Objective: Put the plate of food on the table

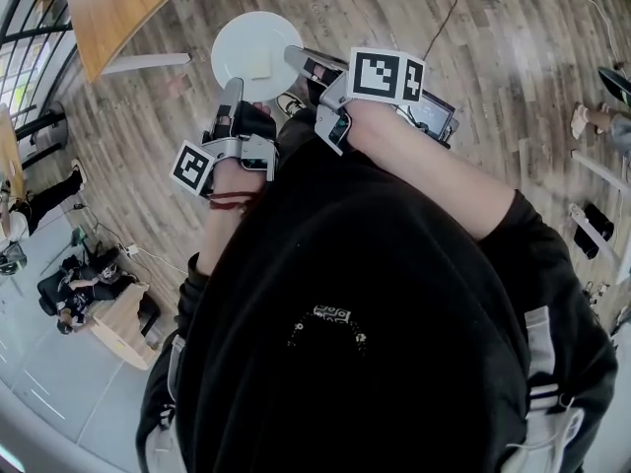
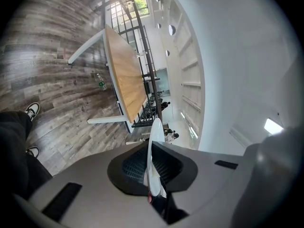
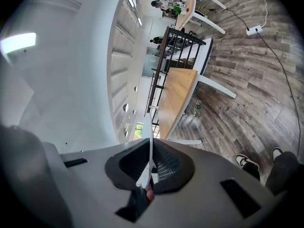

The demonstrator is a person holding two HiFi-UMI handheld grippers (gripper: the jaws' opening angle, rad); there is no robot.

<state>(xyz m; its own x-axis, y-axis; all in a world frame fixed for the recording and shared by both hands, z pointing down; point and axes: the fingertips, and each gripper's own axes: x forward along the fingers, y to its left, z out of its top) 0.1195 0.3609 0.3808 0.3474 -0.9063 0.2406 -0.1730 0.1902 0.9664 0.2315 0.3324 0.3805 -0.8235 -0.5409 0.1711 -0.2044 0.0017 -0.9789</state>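
A white plate [image 1: 246, 47] carrying a pale piece of food [image 1: 261, 65] hangs level over the wood floor in front of the person. My left gripper [image 1: 232, 92] is shut on its near-left rim and my right gripper [image 1: 296, 57] on its right rim. Both gripper views show the plate edge-on: its thin rim [image 2: 153, 146] stands pinched in my left gripper [image 2: 152, 170], and the rim [image 3: 150, 146] likewise in my right gripper [image 3: 148, 170]. The wooden table [image 1: 118, 3] lies up and left of the plate, also seen as the table [image 2: 126, 75] and the table [image 3: 178, 101].
A bottle [image 2: 101, 84] stands on the floor by the white table legs. A black railing [image 3: 183, 42] runs behind the table. A cable [image 1: 449, 13] crosses the floor. The person's shoes [image 1: 288, 104] are below the plate. Another person's feet [image 1: 592, 121] are at right.
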